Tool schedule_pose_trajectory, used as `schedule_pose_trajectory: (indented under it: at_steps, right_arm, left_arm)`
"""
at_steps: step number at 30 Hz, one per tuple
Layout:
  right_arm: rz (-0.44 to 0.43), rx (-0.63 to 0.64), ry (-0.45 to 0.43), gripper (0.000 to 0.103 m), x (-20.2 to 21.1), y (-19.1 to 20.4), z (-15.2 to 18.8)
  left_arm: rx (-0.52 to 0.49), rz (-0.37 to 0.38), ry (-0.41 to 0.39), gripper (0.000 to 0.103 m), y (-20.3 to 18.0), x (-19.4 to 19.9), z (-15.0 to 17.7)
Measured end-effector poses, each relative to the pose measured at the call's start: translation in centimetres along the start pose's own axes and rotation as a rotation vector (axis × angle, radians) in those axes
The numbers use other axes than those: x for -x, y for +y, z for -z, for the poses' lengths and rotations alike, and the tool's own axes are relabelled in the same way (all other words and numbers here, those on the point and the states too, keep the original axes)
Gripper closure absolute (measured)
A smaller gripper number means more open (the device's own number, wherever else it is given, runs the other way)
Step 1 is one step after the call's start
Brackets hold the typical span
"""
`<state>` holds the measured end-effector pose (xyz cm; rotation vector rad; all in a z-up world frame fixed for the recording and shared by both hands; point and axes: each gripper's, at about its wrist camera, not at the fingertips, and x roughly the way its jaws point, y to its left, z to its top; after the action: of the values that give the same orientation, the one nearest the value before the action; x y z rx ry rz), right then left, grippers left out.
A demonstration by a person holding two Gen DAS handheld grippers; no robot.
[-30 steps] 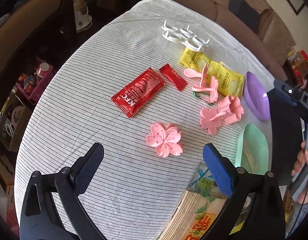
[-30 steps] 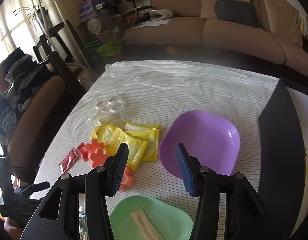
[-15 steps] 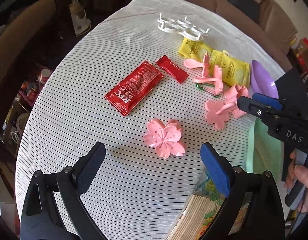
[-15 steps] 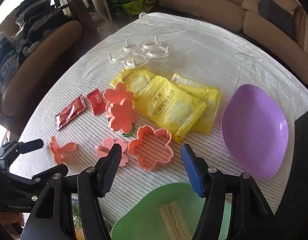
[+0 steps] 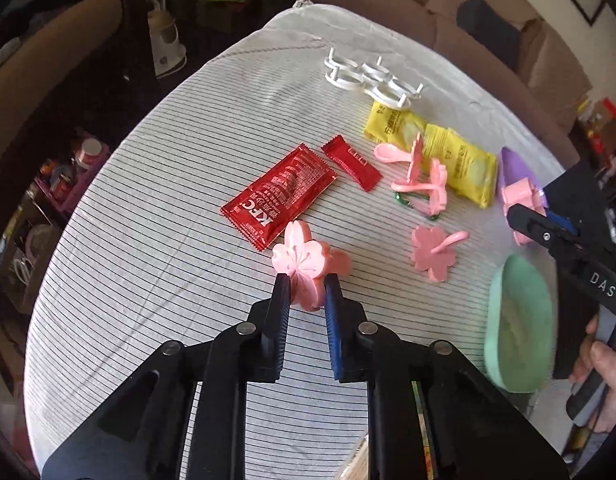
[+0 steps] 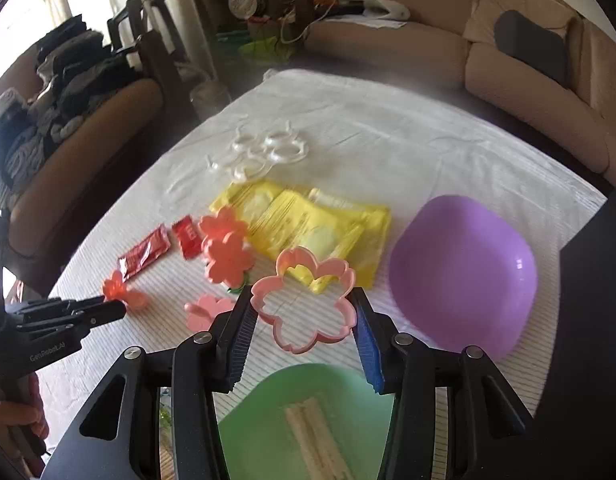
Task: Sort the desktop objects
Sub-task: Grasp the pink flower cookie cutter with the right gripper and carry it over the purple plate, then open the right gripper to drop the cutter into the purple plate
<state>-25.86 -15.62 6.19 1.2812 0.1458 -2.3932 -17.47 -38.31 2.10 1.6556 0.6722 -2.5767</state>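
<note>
left tongs (image 5: pixel 305 286) closed on pink flower (image 5: pixel 303 260) | right tongs (image 6: pixel 301 318) gripped flower cutter (image 6: pixel 308 300)

Glossy foil ketchup sachet (image 5: pixel 278 197), striped cloth tablecloth (image 5: pixel 155 264)

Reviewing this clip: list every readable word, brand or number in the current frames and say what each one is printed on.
"KFC": on the large red sauce packet; its smaller print is too fine to read.
"DAS": on the body of the right claw, seen from the left wrist.
"GenRobot.AI": on the body of the left claw, seen from the right wrist.
Yellow packets: printed characters, too small to read.
Small red packet: marking unreadable.
</note>
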Motion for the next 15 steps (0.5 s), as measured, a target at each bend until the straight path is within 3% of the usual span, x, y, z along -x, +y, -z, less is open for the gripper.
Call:
schedule_pose_trajectory:
  at_steps: [3,7,11,13,15]
  right_arm:
    - [0.072,-0.072,-0.009,0.055,1.0,-3.9,-1.1]
    - [0.104,-0.175,0.034,0.055,-0.6,-8.5,-1.5]
    - [0.094,-0.197,0.057,0.055,-2.6,-9.7,-1.5]
    - [0.129,-0.195,0.058,0.055,-3.1,-9.7,-1.6]
    - [0.152,-0.208,0.037,0.042,-2.9,-9.9,-1.6]
  left_arm:
    - [0.051,0.076,0.010,0.087,0.6,0.2,-0.1]
    - [0.095,0.185,0.024,0.087,0.5,0.1,-0.4]
    - [0.104,0.237,0.022,0.088,-0.2,0.4,-0.6]
    - [0.099,0.254,0.018,0.088,-0.7,0.6,-0.6]
    - [0.088,0.256,0.020,0.088,-1.2,0.6,-0.6]
